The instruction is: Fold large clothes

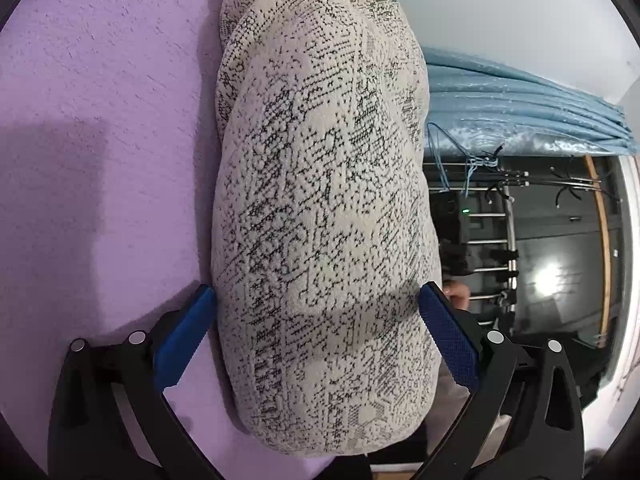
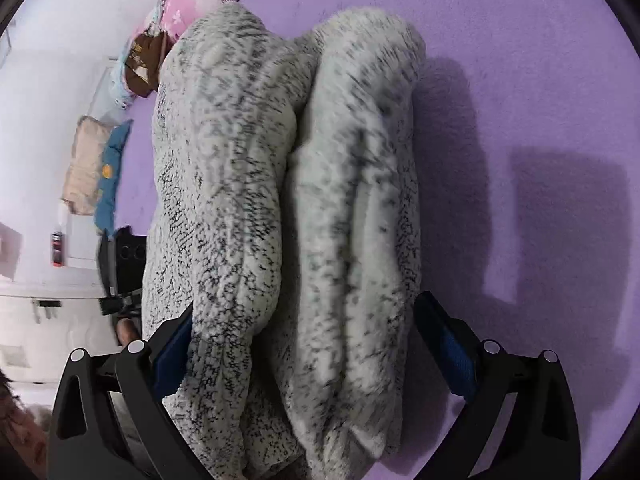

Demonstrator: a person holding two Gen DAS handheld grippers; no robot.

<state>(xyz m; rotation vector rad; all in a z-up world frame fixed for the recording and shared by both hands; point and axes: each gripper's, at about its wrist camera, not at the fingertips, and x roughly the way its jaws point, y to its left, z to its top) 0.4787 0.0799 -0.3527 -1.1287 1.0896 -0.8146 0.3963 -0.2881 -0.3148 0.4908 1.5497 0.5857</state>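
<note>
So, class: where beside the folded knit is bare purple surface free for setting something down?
Free: purple cover left of the speckled knit in the left wrist view, and right of it in the right wrist view. Crowded: the far edge with pillows.

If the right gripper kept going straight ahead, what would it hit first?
The folded sweater. Its thick folds already fill the gap of the right gripper, whose jaws stand wide, so it meets knit at once.

Left tongs (image 1: 318, 300) straddle the folded speckled sweater (image 1: 324, 208) on purple bedding (image 1: 100, 120).
</note>
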